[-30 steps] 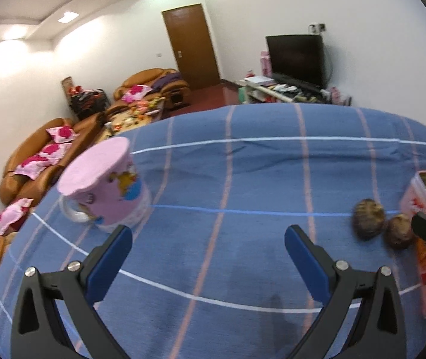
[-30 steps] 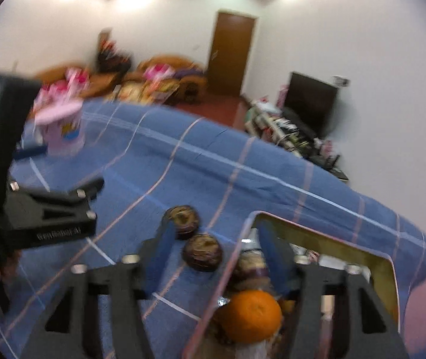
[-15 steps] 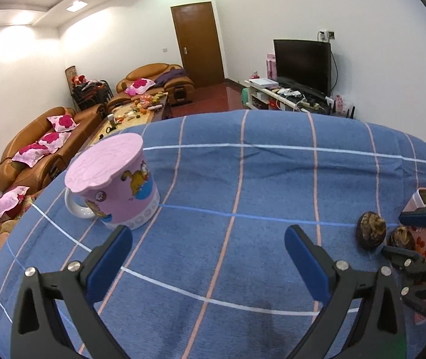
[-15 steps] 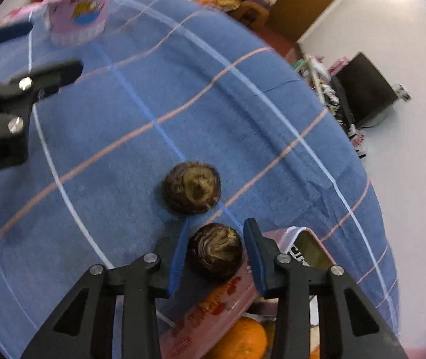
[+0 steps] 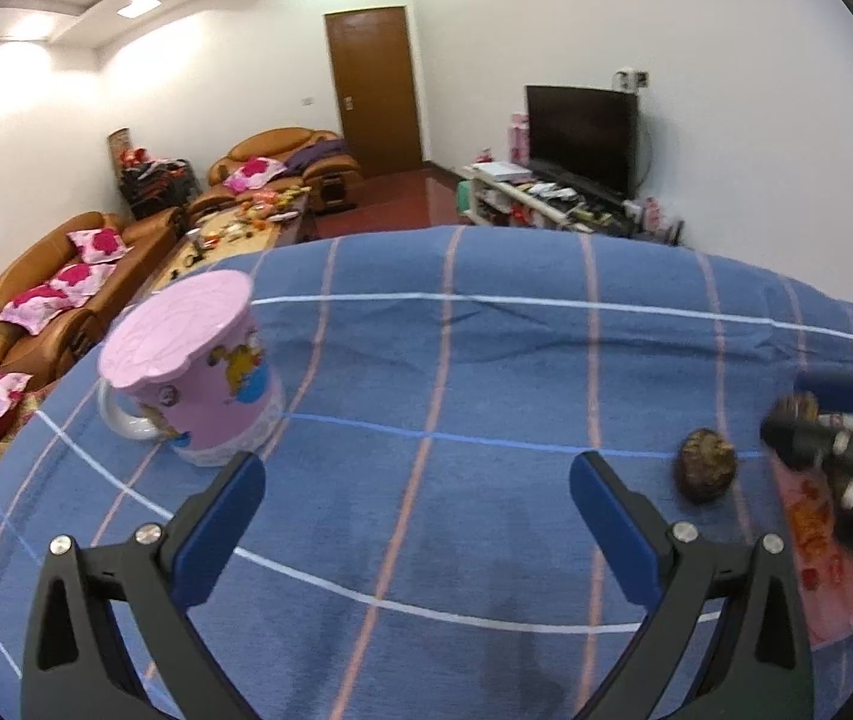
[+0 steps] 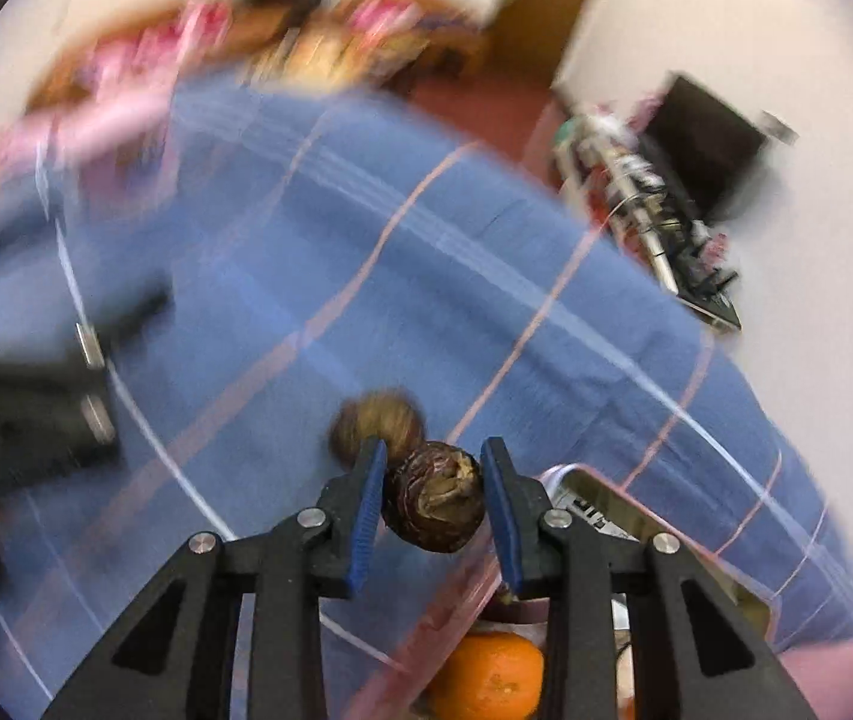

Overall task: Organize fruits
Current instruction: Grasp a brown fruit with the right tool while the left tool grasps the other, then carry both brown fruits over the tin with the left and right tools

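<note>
Right hand-held gripper [image 6: 431, 489] clamps a brown fruit [image 6: 433, 497] above the blue striped cloth [image 6: 318, 276].

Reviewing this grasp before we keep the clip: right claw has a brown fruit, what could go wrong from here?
1. The right claw pinches the round brown fruit near the fingertips; it may slip out mid-carry.
2. The second brown fruit sits just behind; a swing could knock it rolling.
3. The box rim lies close beneath; a low pass could clip it.

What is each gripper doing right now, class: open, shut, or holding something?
Left gripper: open, nothing between its fingers.
Right gripper: shut on a dark brown fruit.
</note>
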Demonstrator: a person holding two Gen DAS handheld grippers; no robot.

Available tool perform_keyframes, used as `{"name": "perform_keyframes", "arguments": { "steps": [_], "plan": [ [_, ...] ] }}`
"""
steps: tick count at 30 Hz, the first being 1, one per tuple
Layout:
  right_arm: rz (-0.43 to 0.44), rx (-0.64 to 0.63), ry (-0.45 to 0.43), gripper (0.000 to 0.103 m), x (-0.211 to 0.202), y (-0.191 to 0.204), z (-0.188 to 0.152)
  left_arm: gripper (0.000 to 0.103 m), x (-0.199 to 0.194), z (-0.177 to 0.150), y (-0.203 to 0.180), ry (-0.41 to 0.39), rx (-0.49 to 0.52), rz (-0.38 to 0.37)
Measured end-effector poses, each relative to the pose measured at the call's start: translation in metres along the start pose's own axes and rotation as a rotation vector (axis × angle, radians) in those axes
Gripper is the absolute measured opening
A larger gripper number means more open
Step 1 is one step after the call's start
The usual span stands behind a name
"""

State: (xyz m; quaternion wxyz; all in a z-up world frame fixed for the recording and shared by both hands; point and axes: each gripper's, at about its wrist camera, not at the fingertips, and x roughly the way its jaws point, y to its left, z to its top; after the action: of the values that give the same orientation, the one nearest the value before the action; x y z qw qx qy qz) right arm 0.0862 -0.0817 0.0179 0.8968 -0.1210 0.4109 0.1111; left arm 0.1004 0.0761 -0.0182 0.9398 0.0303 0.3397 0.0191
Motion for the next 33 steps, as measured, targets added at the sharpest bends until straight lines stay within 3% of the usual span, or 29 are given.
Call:
{"name": "perform_keyframes", "arguments": {
  "steps": [3, 7, 12, 14, 21, 24, 26, 33],
  "plan": [
    [-0.014, 0.132, -0.143, 0.034, -0.024, -0.01, -0.018, 0.103, -0.001, -0.004, -0.008, 0.008, 0.017, -0.086],
    [-0.115, 0.275, -0.29, 0.034, -0.056, -0.017, -0.049, 0.103, 0.0, -0.006, -0.031, 0.018, 0.044, -0.193],
    [-0.25, 0.28, -0.39, 0.034, -0.075, -0.011, -0.074, 0.094, 0.012, 0.0, -0.074, 0.079, 0.092, -0.266],
    [-0.281, 0.274, -0.411, 0.034, -0.076, -0.01, -0.071, 0.083, 0.02, 0.004, -0.09, 0.103, 0.115, -0.262],
    [-0.272, 0.338, -0.418, 0.034, -0.069, -0.024, -0.074, 0.067, 0.053, 0.009, -0.12, 0.21, 0.13, -0.247],
    [-0.264, 0.353, -0.416, 0.034, -0.068, -0.028, -0.075, 0.055, 0.052, 0.012, -0.128, 0.2, 0.146, -0.248],
    [-0.26, 0.358, -0.423, 0.034, -0.072, -0.029, -0.08, 0.039, 0.051, 0.012, -0.132, 0.194, 0.166, -0.265],
    [-0.283, 0.38, -0.436, 0.034, -0.071, -0.03, -0.09, 0.039, 0.039, 0.007, -0.135, 0.16, 0.182, -0.259]
  ]
}}
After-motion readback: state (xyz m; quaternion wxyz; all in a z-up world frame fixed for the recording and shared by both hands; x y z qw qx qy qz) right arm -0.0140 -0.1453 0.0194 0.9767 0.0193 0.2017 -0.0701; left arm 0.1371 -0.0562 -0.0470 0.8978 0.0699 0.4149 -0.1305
